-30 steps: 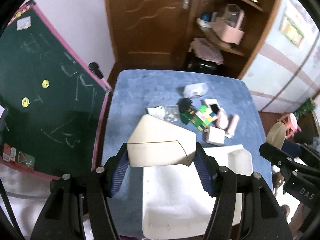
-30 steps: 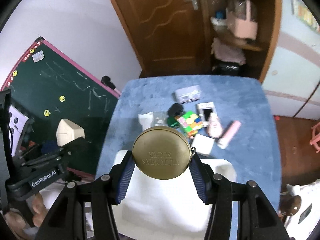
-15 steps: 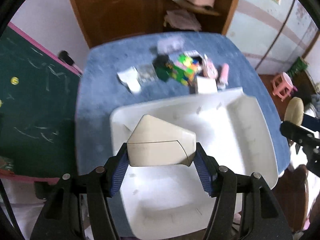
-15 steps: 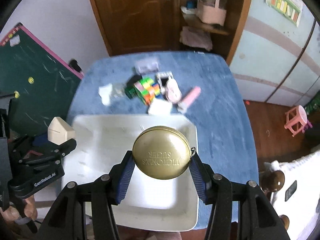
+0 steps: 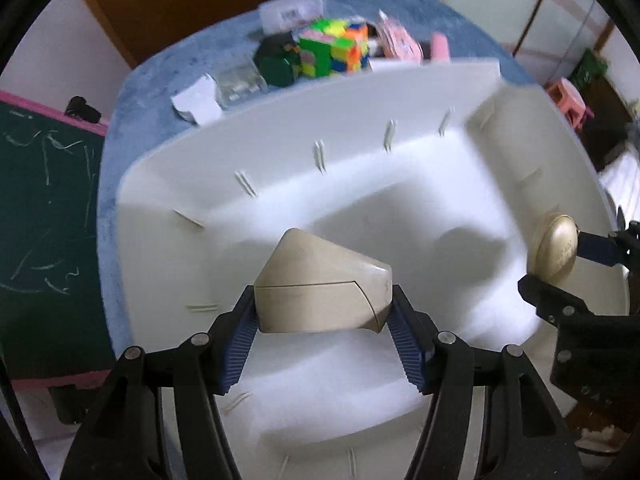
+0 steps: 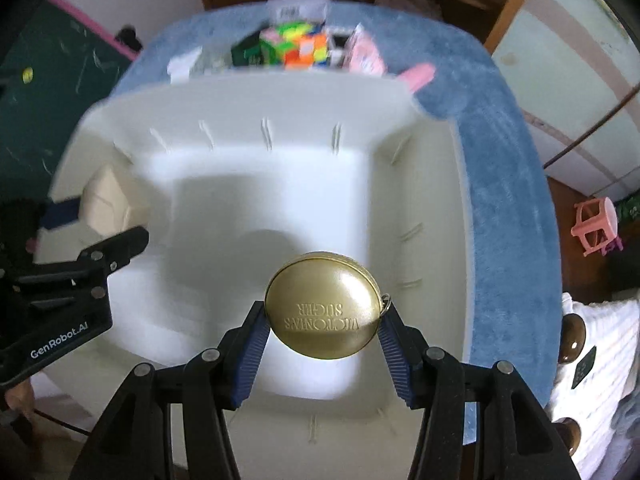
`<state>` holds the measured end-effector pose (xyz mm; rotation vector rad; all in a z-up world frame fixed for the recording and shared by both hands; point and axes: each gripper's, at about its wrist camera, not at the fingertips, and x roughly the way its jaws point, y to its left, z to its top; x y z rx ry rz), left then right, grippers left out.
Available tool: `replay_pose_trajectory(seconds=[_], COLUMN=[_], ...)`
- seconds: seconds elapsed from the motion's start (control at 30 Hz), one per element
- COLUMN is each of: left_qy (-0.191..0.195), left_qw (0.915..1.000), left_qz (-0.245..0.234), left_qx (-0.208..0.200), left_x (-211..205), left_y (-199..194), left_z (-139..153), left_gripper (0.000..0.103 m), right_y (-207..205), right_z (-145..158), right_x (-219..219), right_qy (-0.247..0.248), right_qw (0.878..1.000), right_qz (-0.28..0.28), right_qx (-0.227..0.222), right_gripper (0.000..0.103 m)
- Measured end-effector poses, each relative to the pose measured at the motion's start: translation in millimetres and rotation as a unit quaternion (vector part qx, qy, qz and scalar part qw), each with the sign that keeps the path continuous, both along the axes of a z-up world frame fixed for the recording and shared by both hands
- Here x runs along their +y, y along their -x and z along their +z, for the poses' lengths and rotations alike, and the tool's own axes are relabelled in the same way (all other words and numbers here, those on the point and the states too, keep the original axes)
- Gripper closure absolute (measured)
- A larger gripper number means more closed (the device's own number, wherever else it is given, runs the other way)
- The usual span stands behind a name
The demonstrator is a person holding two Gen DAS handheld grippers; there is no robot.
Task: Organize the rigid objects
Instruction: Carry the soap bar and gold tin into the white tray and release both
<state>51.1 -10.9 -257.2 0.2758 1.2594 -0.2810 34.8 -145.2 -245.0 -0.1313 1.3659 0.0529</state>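
Observation:
My left gripper (image 5: 322, 312) is shut on a beige house-shaped box (image 5: 320, 284) and holds it inside the white bin (image 5: 360, 112), over its left part. My right gripper (image 6: 322, 316) is shut on a round gold tin (image 6: 323, 306) with embossed letters, held over the bin's (image 6: 280, 96) right part. The tin also shows in the left wrist view (image 5: 554, 246) at the right wall. The beige box also shows in the right wrist view (image 6: 106, 200) at the left wall.
Behind the bin on the blue table (image 6: 504, 184) lie a colourful cube (image 5: 334, 46), a dark green box (image 5: 278, 60), a white packet (image 5: 198, 98), pink items (image 6: 364, 54) and a clear case (image 5: 292, 6). A green chalkboard (image 5: 36, 208) stands at left.
Both grippers have dropped down and forward into the white bin, each still holding its object. The bin now fills both views and the loose items sit at the far edge.

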Motion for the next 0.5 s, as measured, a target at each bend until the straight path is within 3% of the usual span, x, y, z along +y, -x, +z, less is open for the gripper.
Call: replay_pose_trajectory(seconds=[0.2,0.33,0.4,0.43,0.5], left_qy=[-0.025,-0.017,-0.002,0.0,0.006], left_qw=[0.9996,0.9993,0.9992,0.9993,0.9994], left_qz=[-0.007,0.0,0.006,0.011,0.013], left_qx=[0.014,0.032,0.039,0.037,0.031], left_x=[-1.6,2.3,5.9,7.7,9.6], left_y=[1.5,-1.2,-4.1,-4.5,-4.1], left_z=[-21.4,-25.1,-22.6,-20.1,-14.1], left_gripper=[0.036,0.036,0.03,0.021,0.019], right_y=[0.4,0.0,1.6,2.3,4.9], right_z=[-32.9,-41.7,-40.4,-38.6,-31.6], right_x=[6.8,9.6,12.4,14.0,18.8], right_qy=[0.023,0.027,0.022,0.023,0.034], right_qw=[0.999,0.998,0.997,0.997,0.997], right_qz=[0.015,0.017,0.025,0.029,0.04], right_qx=[0.038,0.061,0.064,0.061,0.05], right_gripper=[0.047,0.042,0.037,0.035,0.032])
